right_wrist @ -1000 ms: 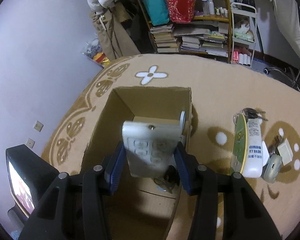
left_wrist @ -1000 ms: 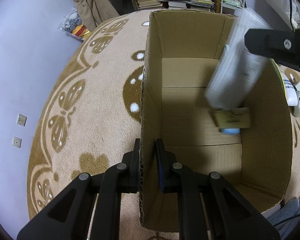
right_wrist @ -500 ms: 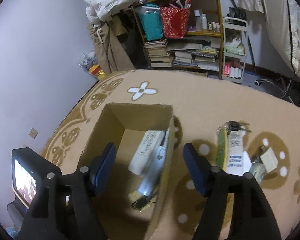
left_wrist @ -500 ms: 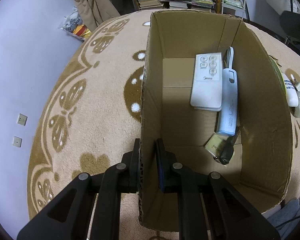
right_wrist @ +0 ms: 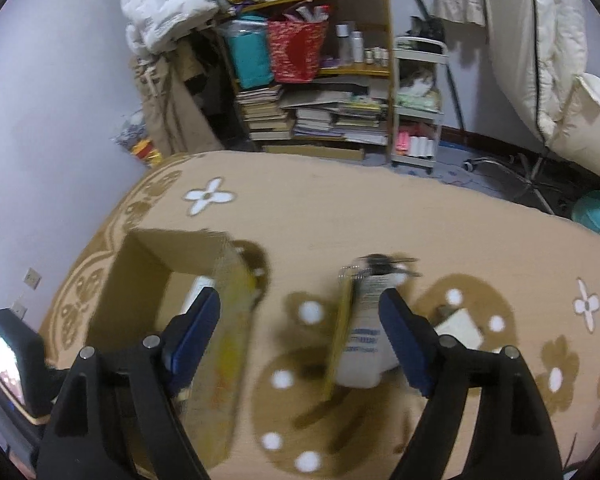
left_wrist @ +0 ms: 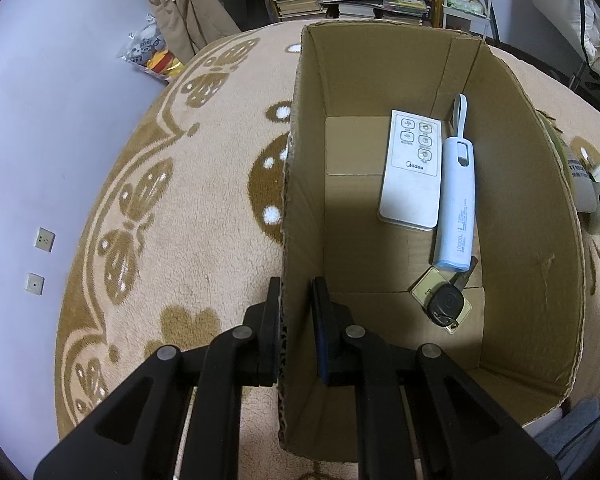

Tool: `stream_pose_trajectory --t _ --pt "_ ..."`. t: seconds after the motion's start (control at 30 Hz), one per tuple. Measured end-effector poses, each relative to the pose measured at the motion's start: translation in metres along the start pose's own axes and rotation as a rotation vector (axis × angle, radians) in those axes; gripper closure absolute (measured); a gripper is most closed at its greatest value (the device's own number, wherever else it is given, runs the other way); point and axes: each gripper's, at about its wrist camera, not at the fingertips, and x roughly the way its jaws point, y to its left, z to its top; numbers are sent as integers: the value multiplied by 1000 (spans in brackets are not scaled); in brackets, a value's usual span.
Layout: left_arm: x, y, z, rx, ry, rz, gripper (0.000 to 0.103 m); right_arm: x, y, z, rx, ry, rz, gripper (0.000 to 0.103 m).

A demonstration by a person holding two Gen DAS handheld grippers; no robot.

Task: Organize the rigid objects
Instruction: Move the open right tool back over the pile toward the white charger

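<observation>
Left claw is seen clamped on the near left wall of the cardboard box, one finger outside and one inside the wall. Right claw is held wide apart with nothing between its pads; its jaws have just been opening, and it is seen above the carpet to the right of the box, in a blurred frame. The carpet, beige with brown butterfly and flower patterns, is noted as the surface under everything. Inside the box, on its floor toward the right wall, a white remote control is laid flat, face up. Just beside it on the right, touching or nearly so, a pale blue power bank with a loop strap is laid lengthwise. At the power bank's near end a black car key is seen lying on a small gold-coloured card. Outside the box, on the carpet between the right claw's fingers, a white tube and a thin yellow-green object standing on edge are made out, blurred; a small white adapter is seen just to their right.
</observation>
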Motion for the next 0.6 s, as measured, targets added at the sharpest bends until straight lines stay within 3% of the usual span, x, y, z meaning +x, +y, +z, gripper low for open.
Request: stream_pose_trajectory --t 0.13,0.6 --pt "-1 -4 0 18 -4 23 89 -1 -24 -1 18 -33 -66 17" --pt "-2 -9 -1 32 -10 58 87 24 -98 -18 121 -27 -106 17"
